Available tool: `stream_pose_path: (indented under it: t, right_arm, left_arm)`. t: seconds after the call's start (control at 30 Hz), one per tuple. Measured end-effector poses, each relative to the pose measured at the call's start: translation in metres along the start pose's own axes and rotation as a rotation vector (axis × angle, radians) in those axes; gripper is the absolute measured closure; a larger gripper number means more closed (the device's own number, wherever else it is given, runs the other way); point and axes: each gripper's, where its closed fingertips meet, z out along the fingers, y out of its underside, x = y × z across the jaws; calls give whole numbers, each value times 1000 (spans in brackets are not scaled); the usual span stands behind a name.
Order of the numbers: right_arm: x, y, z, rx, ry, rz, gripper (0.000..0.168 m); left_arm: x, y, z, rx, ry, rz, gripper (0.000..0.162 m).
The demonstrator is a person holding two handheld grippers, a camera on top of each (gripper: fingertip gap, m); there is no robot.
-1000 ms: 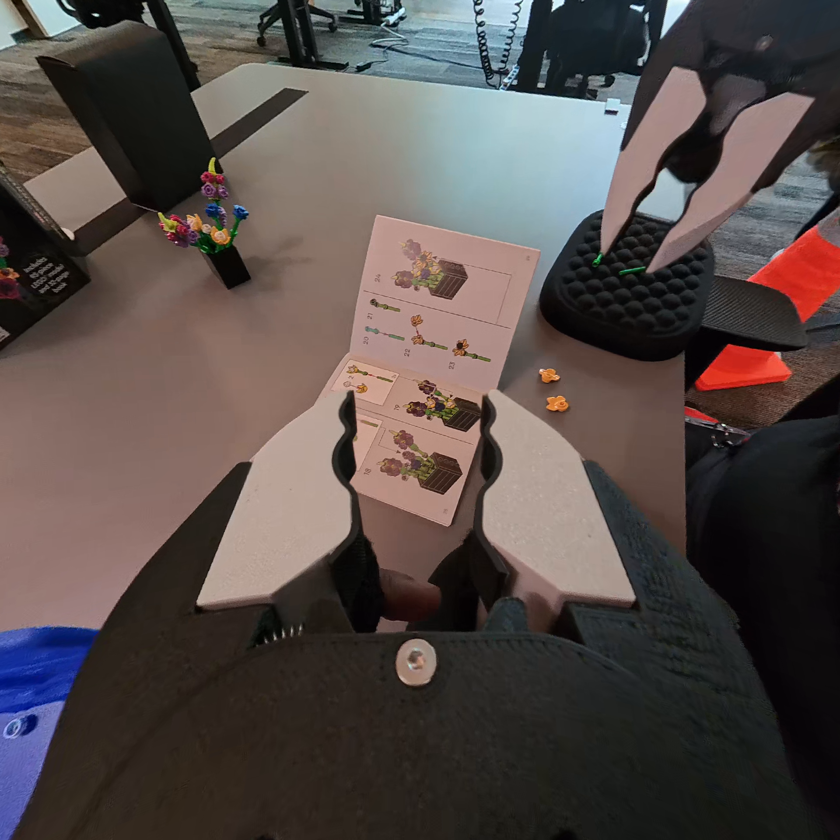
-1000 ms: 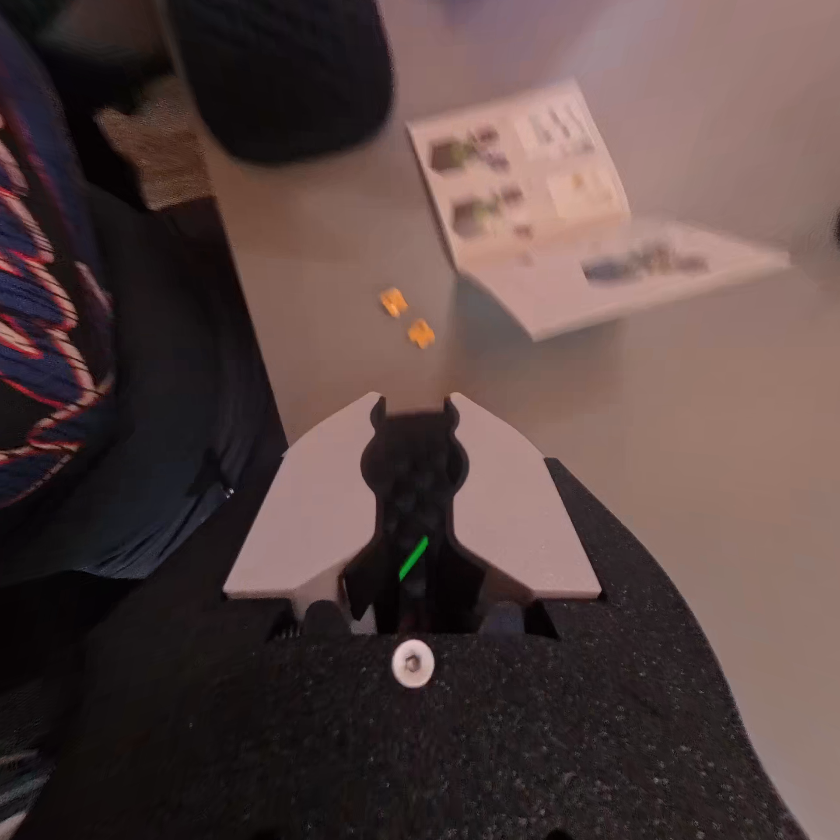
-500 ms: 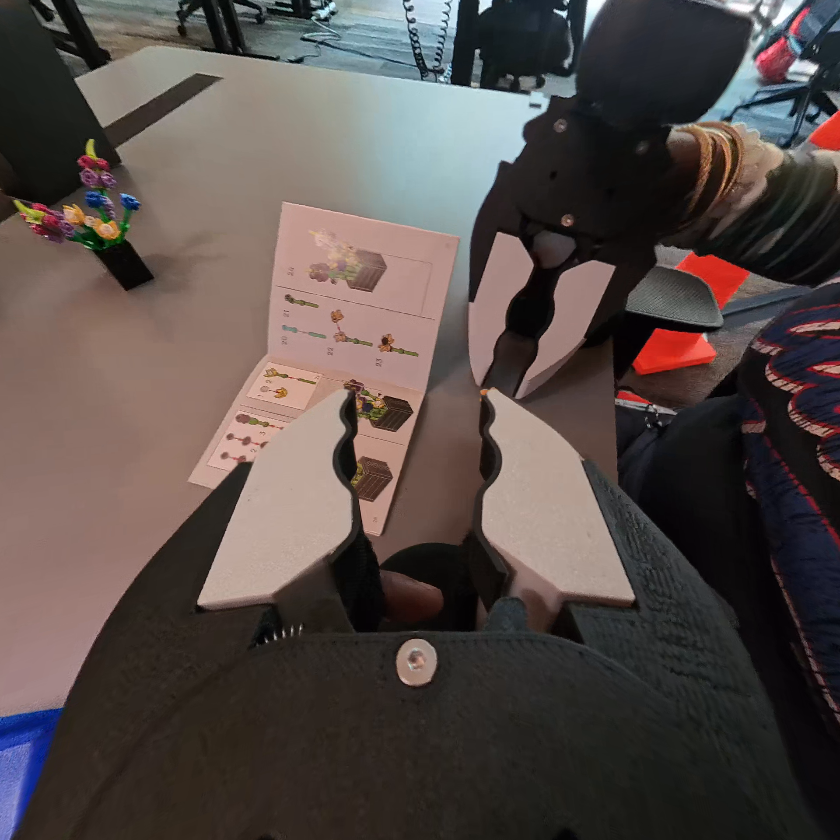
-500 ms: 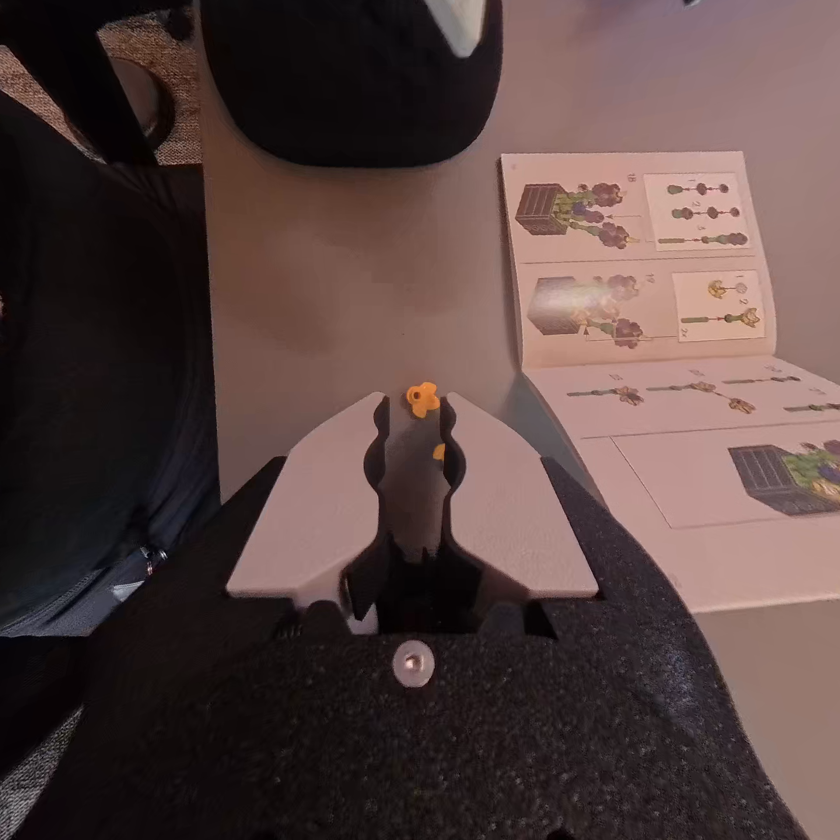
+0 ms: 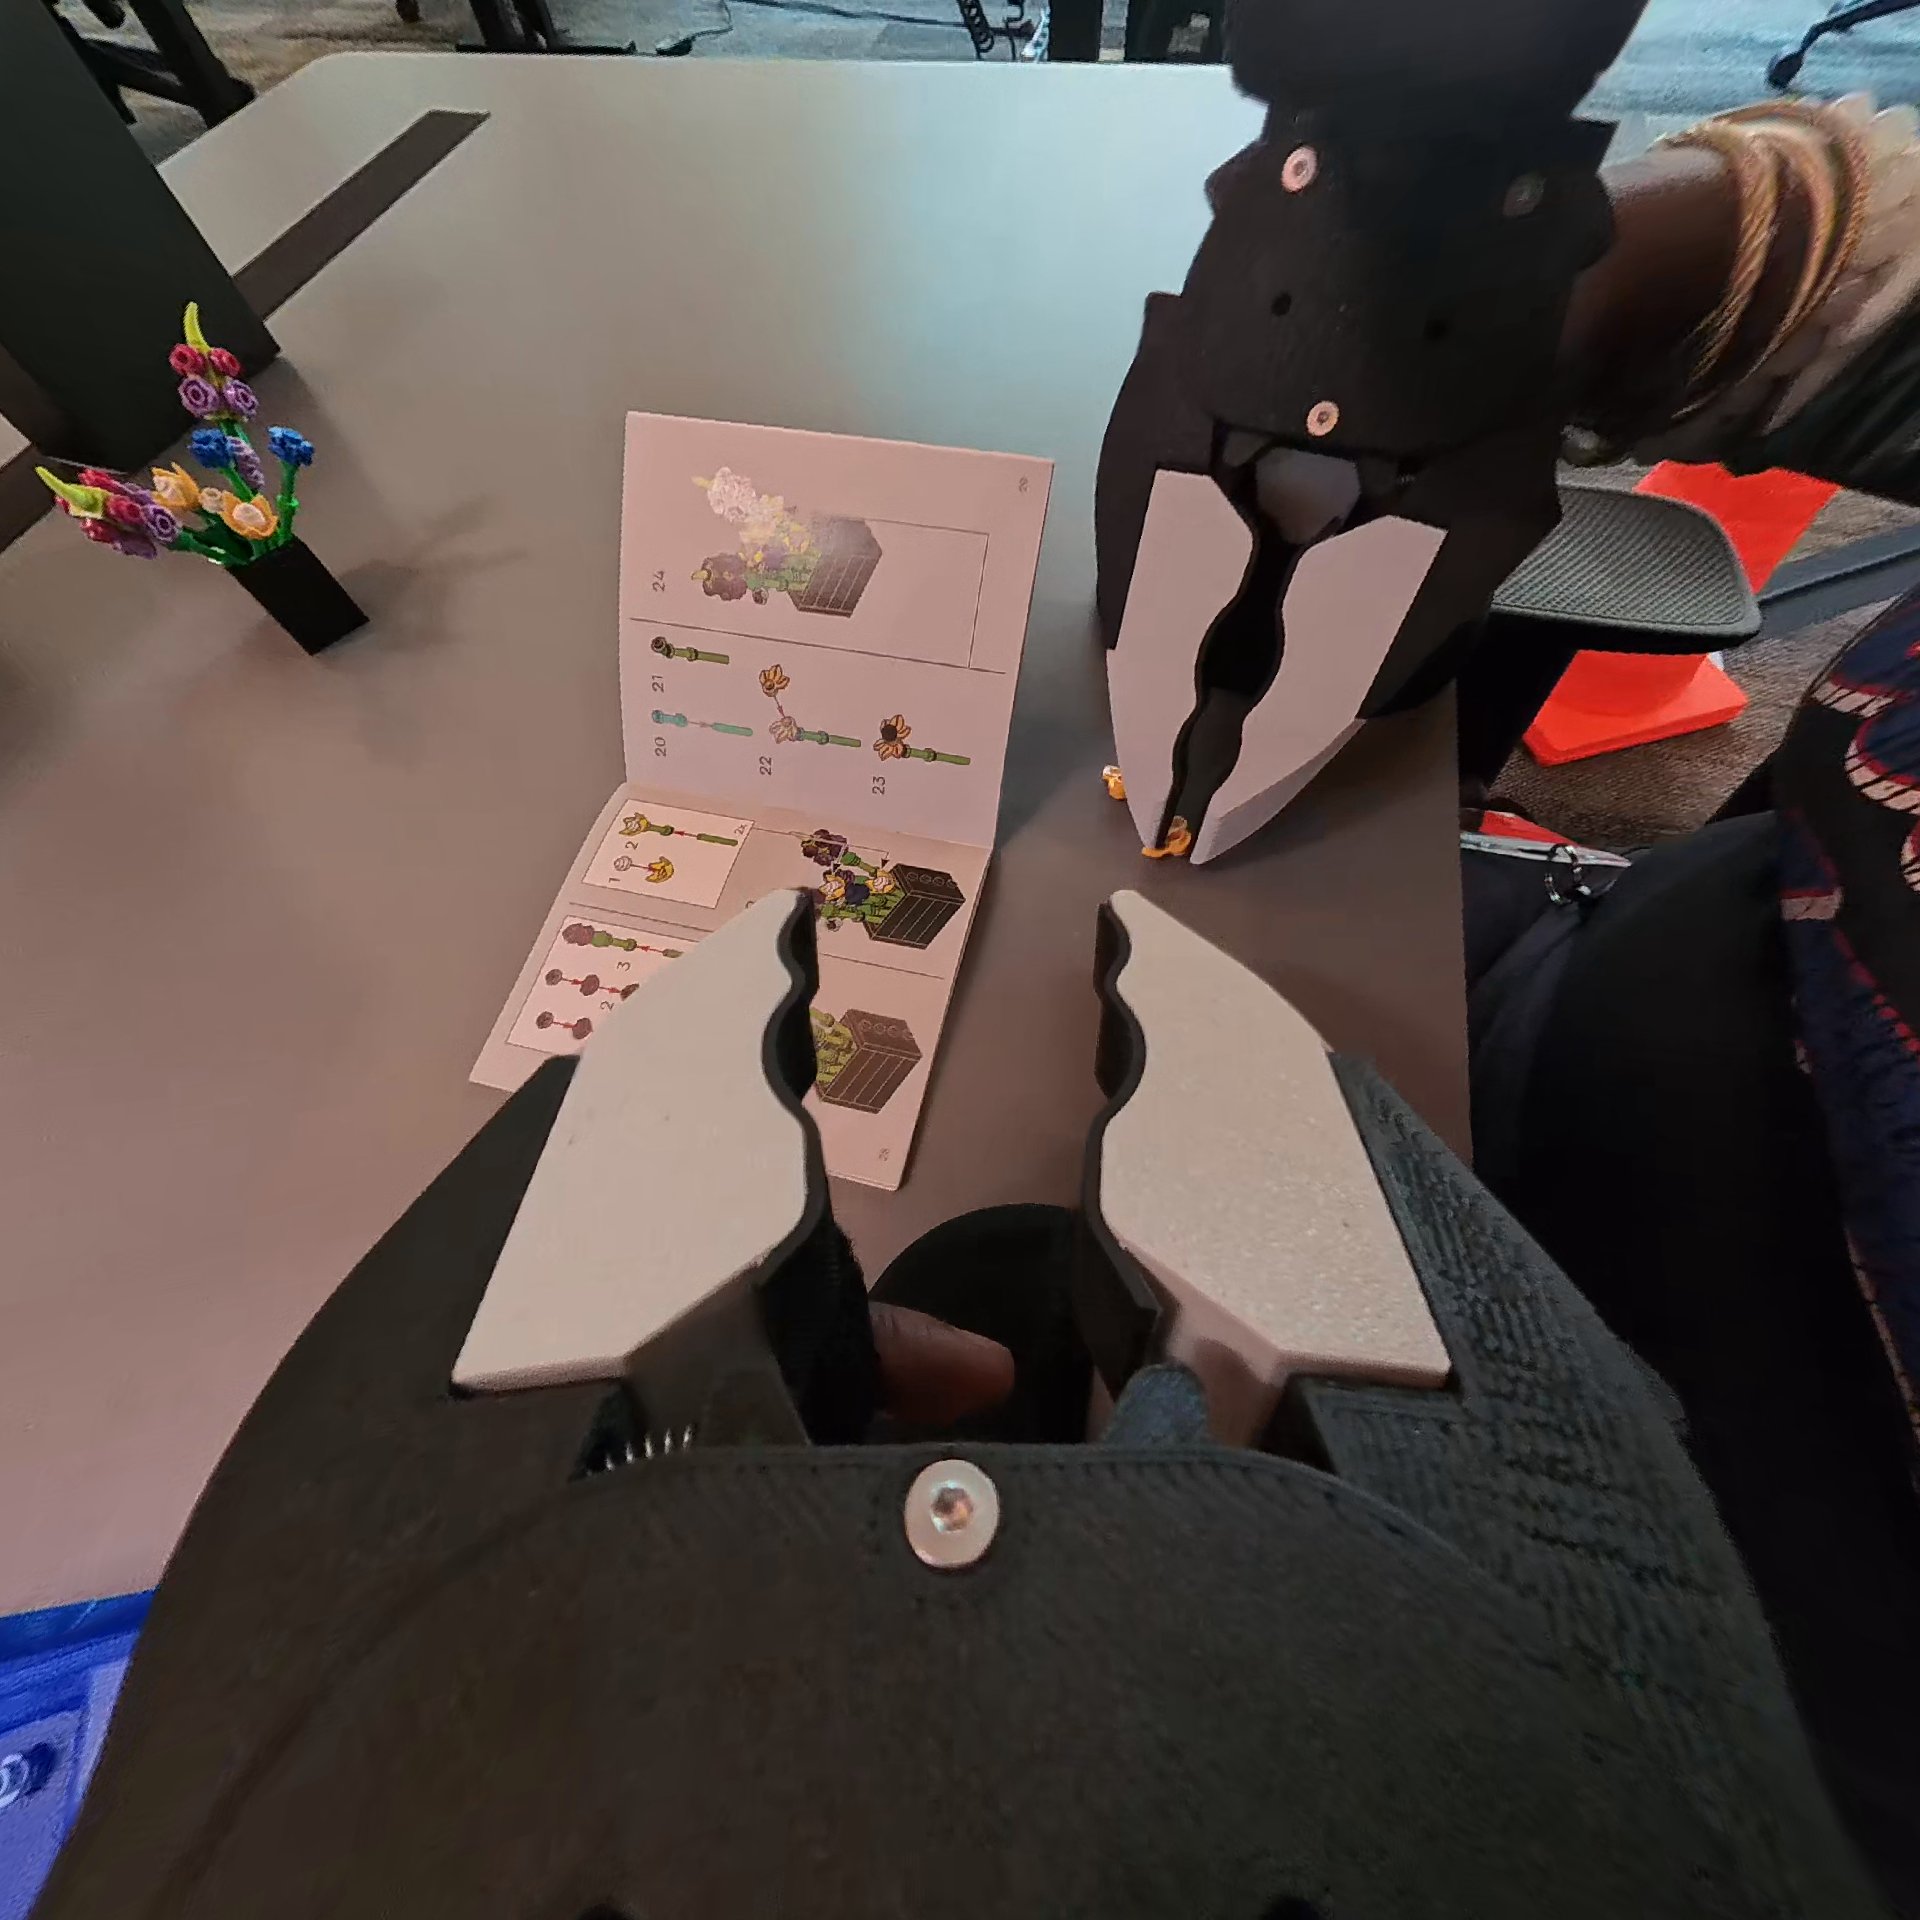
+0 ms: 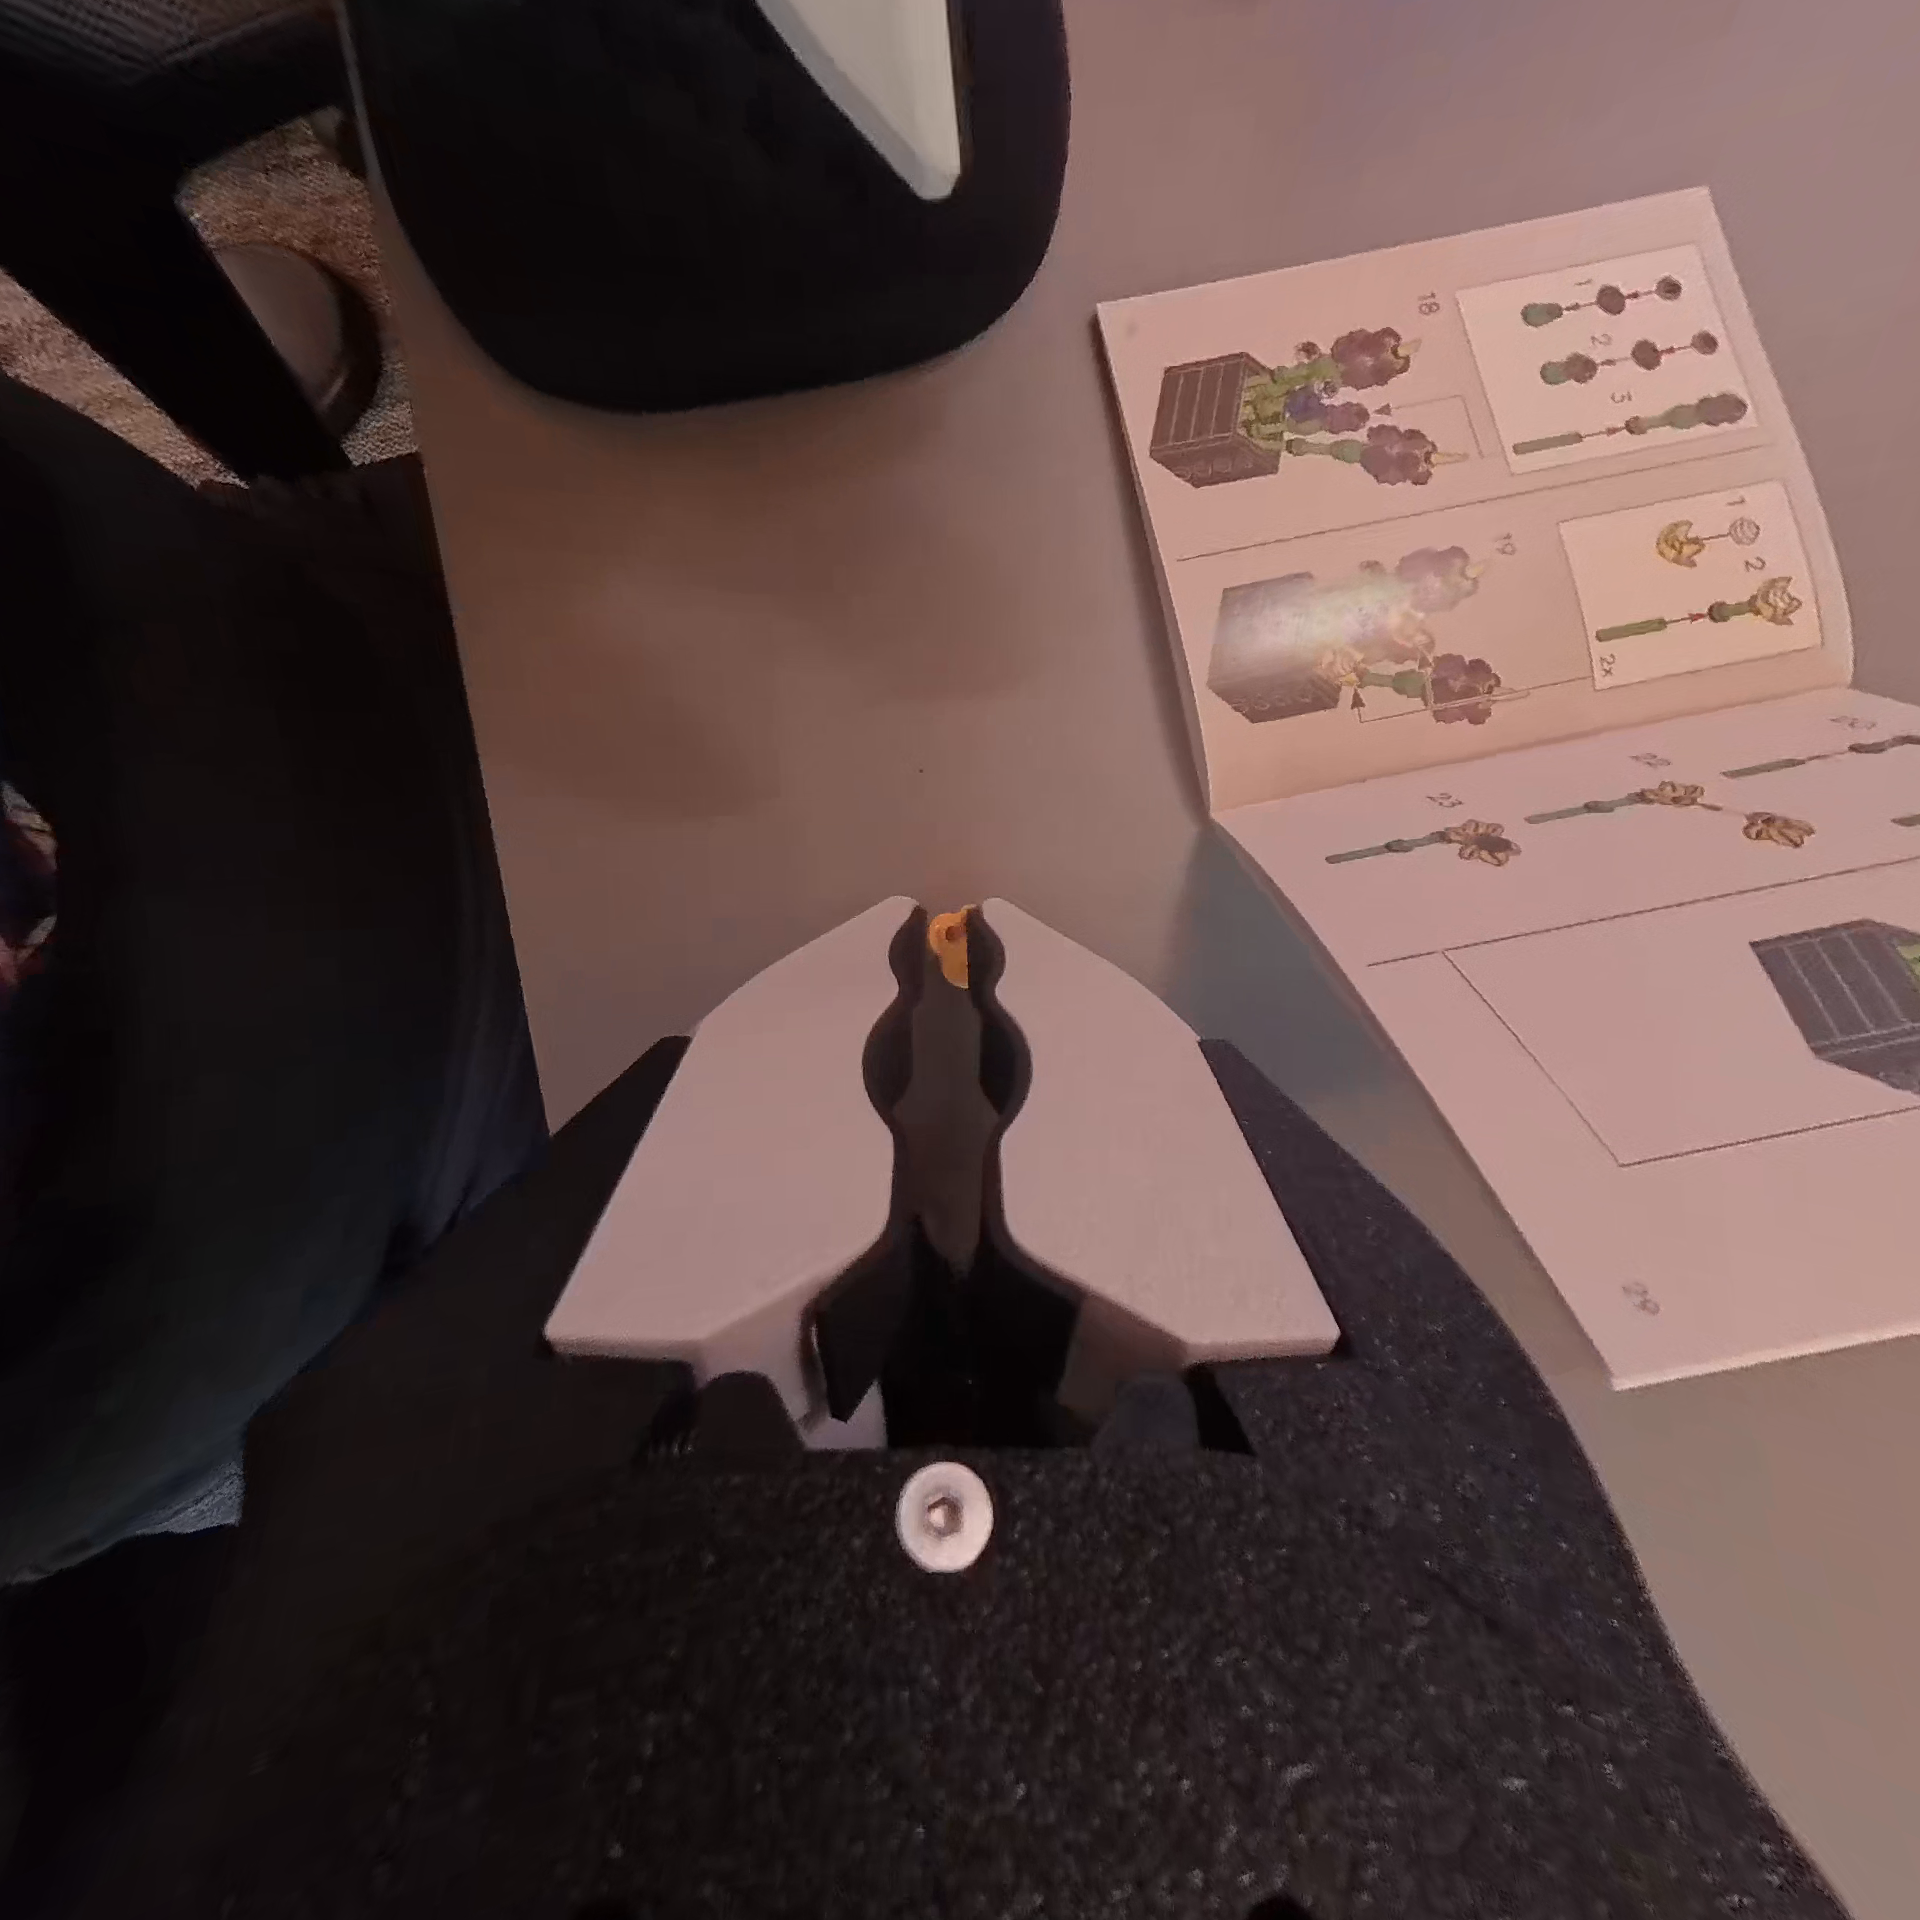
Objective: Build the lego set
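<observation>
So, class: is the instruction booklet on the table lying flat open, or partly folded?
Partly folded. The instruction booklet is open, its far page raised at the crease while the near page lies on the table.

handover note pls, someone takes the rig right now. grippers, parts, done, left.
Right gripper: tips down at the table, shut on an orange flower piece.
Left gripper: open, empty, above the open instruction booklet.
Second orange flower piece lies just behind the right gripper's tips.
Done: a flower bouquet in a black base stands far left.
Left: lift the held piece and mount it; then the second.
</observation>
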Motion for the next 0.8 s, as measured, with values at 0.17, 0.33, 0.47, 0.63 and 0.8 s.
stream_pose_path:
  t: [0.17, 0.33, 0.47, 0.63, 0.8]
  right_arm:
    - [-2, 0, -7, 13, -2, 18, 154]
    - [9, -9, -31, 102, 34, 63, 154]
    - [18, -25, -45, 223, 72, 87, 154]
    - [43, -19, -47, 228, 187, 172, 151]
    - [61, -3, -47, 179, 266, 195, 149]
  left_arm:
    - [-1, 7, 1, -39, -15, 20, 110]
    - [-1, 10, 3, -53, -10, 17, 111]
    - [-1, 14, 7, -73, -6, 10, 111]
    - [-2, 18, 12, -102, -16, 17, 111]
    - [-1, 18, 14, -98, -8, 15, 111]
